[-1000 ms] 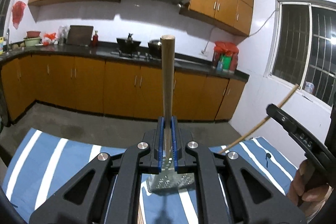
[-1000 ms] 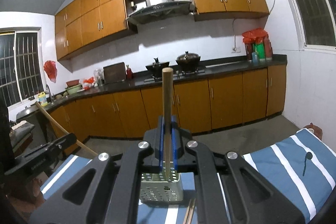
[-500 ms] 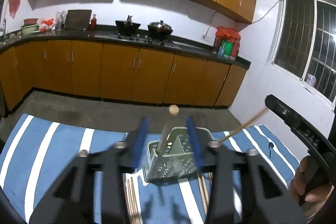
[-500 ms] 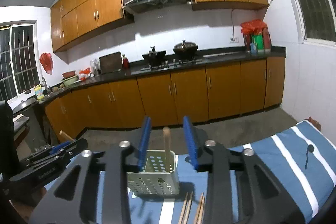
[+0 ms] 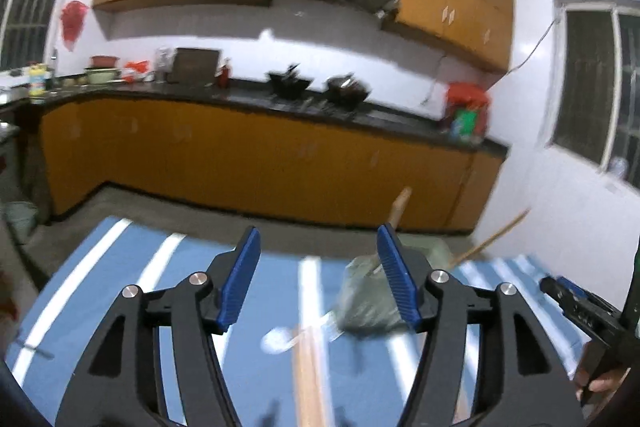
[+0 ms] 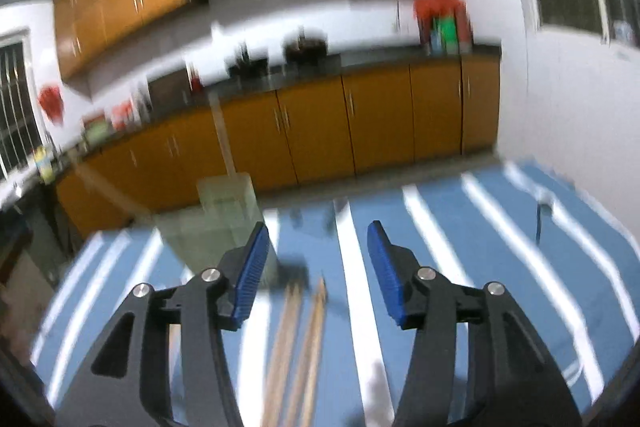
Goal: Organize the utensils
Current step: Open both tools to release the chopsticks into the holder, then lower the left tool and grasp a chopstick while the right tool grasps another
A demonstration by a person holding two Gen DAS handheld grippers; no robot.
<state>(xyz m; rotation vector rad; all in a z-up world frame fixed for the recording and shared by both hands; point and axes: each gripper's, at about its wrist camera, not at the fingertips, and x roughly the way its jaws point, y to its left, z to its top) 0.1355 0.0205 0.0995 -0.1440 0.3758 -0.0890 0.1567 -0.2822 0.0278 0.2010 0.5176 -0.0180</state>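
Covering the worktop (image 5: 256, 311) is a blue cloth with white stripes. Near its far edge stands a pale green utensil basket (image 5: 370, 303), with two wooden handles (image 5: 401, 205) leaning out of it. Nearer lie loose chopsticks (image 6: 298, 347). Both the left gripper (image 5: 318, 281) and the right gripper (image 6: 316, 269) have just been opening, jaws apart with nothing between them.

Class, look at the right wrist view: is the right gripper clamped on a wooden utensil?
No. The right gripper stands open with nothing between its jaws; the chopsticks lie loose on the striped cloth below.
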